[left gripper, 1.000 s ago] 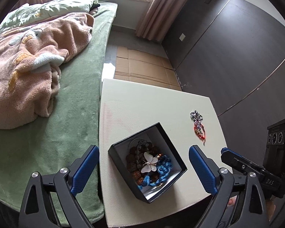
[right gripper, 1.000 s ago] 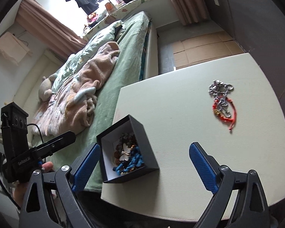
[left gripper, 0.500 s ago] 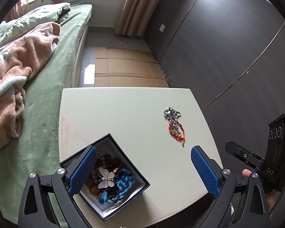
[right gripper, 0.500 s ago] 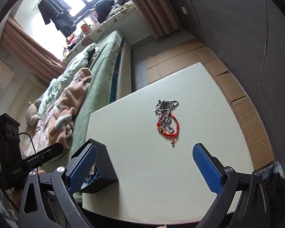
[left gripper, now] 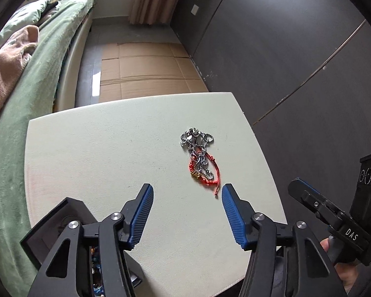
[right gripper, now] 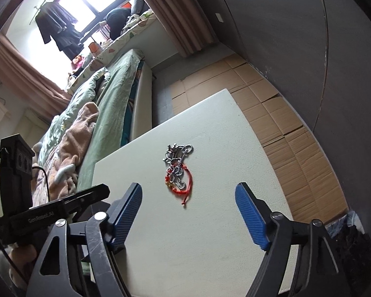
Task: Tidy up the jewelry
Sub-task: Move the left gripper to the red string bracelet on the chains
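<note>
A silver ball chain (left gripper: 196, 146) tangled with a red cord bracelet (left gripper: 207, 177) lies on the white table (left gripper: 99, 153); the chain (right gripper: 176, 157) and bracelet (right gripper: 181, 185) also show in the right wrist view. My left gripper (left gripper: 186, 198) is open and empty, just short of the bracelet. My right gripper (right gripper: 188, 201) is open and empty, also just short of it. The black jewelry box (left gripper: 54, 222) sits at the table's near left corner, mostly hidden behind my left gripper.
A bed with a green cover (left gripper: 29, 79) and a pink blanket (right gripper: 74, 128) runs along the table's left side. Flattened cardboard (left gripper: 146, 69) lies on the floor beyond the table. A dark wall (left gripper: 284, 49) stands on the right.
Both grippers have swung from the box toward the chain and bracelet and come closer to them. The box has slid to the lower left of the left wrist view. Both grippers stay open.
</note>
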Motion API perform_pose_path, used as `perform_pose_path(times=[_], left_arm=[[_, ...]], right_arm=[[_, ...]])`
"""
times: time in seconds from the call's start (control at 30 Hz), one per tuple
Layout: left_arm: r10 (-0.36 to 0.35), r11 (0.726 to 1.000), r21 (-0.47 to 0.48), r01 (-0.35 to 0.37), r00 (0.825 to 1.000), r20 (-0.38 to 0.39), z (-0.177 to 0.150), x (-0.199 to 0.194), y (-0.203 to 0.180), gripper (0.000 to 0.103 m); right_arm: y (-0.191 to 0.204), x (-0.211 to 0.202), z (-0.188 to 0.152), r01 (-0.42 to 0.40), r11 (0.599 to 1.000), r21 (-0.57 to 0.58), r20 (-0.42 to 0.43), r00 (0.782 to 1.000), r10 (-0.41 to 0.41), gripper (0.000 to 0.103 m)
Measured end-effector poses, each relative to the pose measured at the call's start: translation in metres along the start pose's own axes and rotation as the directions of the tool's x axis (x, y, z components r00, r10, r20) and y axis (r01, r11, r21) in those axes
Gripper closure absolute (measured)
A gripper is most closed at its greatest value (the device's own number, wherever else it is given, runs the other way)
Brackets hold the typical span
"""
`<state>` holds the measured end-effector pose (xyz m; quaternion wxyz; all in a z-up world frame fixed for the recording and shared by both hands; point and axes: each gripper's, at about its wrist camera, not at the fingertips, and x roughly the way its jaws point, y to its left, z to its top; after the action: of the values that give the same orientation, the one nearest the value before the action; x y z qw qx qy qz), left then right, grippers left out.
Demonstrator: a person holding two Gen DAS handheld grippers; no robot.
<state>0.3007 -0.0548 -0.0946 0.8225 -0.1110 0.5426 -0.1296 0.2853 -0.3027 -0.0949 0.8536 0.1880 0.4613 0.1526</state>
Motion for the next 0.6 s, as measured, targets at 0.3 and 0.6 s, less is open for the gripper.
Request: perform_pose_path(times=[0.3, 0.6], left_arm=[[0.061, 0.998, 0.026, -0.059, 0.994, -0.092, 0.012, 0.057, -0.019, 0.062], [0.142, 0.989, 0.064, -0.135, 0.982, -0.126, 0.015, 0.098, -0.032, 0.072]], right_arm=[[-0.029, 0.011, 0.007, 0.016, 0.999, 0.032, -0.006, 1.000, -0.016, 0.030], [-0.051, 0.016, 0.008, 0.036, 0.997, 0.062, -0.011, 0.999, -0.035, 0.030]])
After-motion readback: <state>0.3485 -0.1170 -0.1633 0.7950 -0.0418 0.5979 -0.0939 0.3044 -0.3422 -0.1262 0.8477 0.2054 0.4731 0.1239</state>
